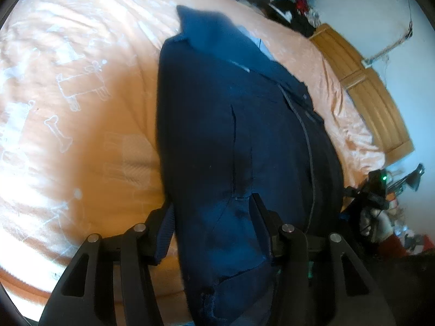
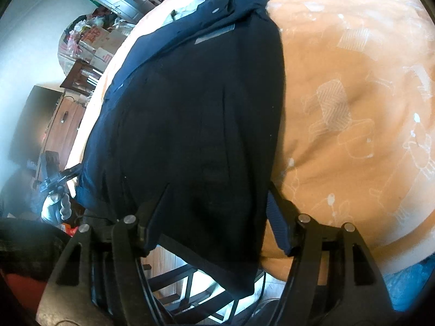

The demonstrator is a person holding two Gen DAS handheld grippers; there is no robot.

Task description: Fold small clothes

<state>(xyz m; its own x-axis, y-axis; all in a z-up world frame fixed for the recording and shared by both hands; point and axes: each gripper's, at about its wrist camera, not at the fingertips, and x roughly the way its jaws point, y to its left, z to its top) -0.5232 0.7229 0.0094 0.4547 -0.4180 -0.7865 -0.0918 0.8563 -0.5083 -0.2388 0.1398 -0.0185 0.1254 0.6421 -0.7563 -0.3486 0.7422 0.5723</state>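
garment: dark navy top spread on the bed, hem draped over the near edge.
axis: long axis runs straight away from both tools, collar at the far end.
left tool: spread, hem corner lying between the fingers, not pinched.
right tool: spread, other hem corner between the fingers.
nearer: neither; one corner each.
next (judged): both corners to be pinched, hem carried toward collar.

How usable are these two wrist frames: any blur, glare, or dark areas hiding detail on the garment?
Left wrist view: strong fisheye bend, soft motion blur on the navy garment, sunlight washing out the orange bedspread at left. Right wrist view: sharper, but the garment is underexposed, its folds hard to read; the bedspread is bright at the top right.
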